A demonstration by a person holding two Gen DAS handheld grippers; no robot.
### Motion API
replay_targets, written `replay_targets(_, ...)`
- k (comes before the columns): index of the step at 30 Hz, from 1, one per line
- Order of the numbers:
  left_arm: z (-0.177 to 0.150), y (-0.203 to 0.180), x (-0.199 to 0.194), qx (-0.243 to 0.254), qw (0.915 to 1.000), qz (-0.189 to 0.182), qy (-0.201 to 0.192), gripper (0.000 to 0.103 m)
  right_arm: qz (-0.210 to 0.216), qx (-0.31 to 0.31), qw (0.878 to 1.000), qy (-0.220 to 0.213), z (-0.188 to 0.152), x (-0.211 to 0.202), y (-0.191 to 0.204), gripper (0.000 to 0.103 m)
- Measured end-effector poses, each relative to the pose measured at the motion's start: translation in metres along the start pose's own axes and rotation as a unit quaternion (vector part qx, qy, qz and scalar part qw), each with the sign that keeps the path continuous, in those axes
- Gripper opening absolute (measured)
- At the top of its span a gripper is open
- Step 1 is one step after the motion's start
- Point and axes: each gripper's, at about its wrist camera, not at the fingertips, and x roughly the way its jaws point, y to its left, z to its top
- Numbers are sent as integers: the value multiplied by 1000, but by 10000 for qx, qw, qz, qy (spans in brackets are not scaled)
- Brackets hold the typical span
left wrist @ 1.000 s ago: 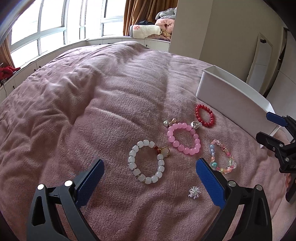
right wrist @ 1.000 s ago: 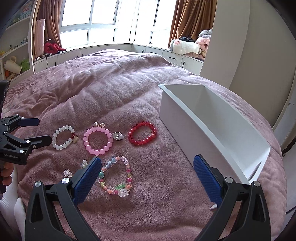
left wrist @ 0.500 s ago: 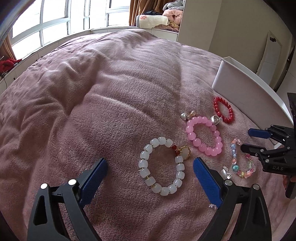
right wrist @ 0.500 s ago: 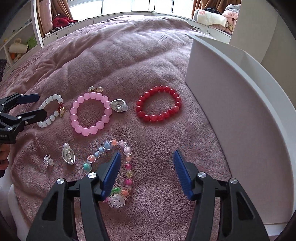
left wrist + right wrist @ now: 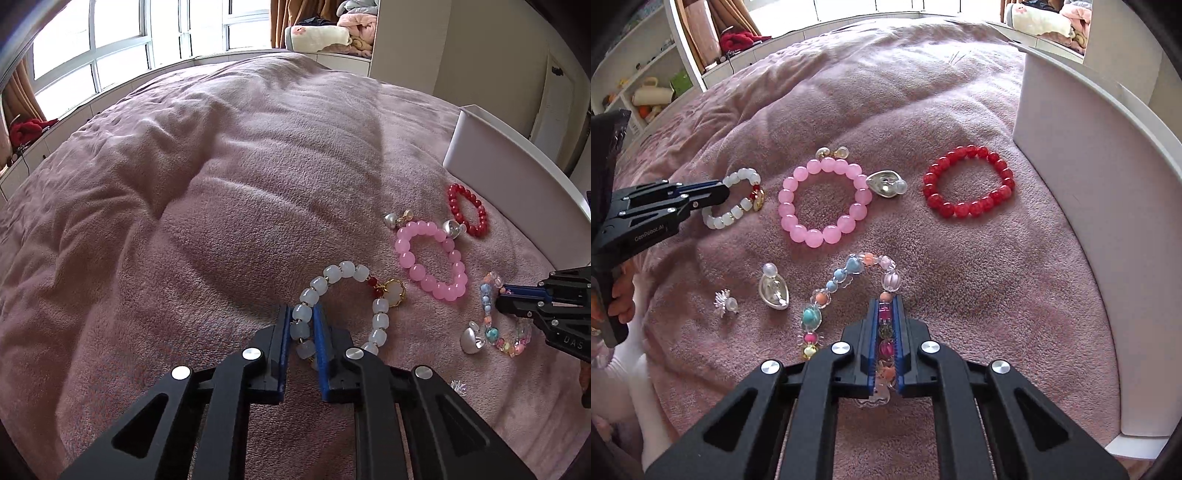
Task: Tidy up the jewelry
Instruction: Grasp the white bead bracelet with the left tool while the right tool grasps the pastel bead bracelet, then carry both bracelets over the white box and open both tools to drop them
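Observation:
Several bracelets lie on a pink blanket. My left gripper (image 5: 303, 314) is shut on the near side of the white bead bracelet (image 5: 347, 271), which also shows in the right wrist view (image 5: 738, 206). My right gripper (image 5: 885, 306) is shut on the right side of the multicolour bead bracelet (image 5: 842, 275), also seen in the left wrist view (image 5: 491, 332). The pink bracelet (image 5: 823, 201) and the red bracelet (image 5: 967, 181) lie flat and untouched. Both held bracelets still rest on the blanket.
A white open box (image 5: 1082, 155) stands on the right, next to the red bracelet. Small silver charms (image 5: 774, 291) and a spiky earring (image 5: 726, 302) lie near the multicolour bracelet. A silver heart charm (image 5: 886, 182) lies between the pink and red bracelets.
Both grippers moved down to the blanket and went from open to shut, the left on the white bracelet, the right on the multicolour bracelet.

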Motion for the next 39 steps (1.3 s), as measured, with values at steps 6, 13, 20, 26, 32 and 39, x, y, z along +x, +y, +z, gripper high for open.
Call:
replay_targets(6, 17, -10, -22, 107, 9992, -312, -212, 15, 263, 131, 9973, -680, 15, -35, 0, 8)
replay_targets(13, 71, -45, -65, 640, 9950, -495, -582, 15, 239, 401, 9875, -1506, 26, -80, -20, 8)
replay_targets(20, 139, -106, -100, 1266, 9846, -1039, -618, 15, -265, 877, 9648, -2467, 35, -135, -66, 8)
replay_targets(26, 178, -184, -115, 1946, 9675, -1422, -768, 15, -718, 1555, 9431, -2852, 20, -170, -123, 8)
replay_targets(32, 209, -251, -111, 2141, 9597, -1582, -900, 15, -957, 1990, 9222, -3175, 0, -199, -163, 8)
replay_targets(39, 223, -291, -77, 1826, 9644, -1704, -873, 15, -1043, 2233, 9134, -3240, -14, -206, -186, 8)
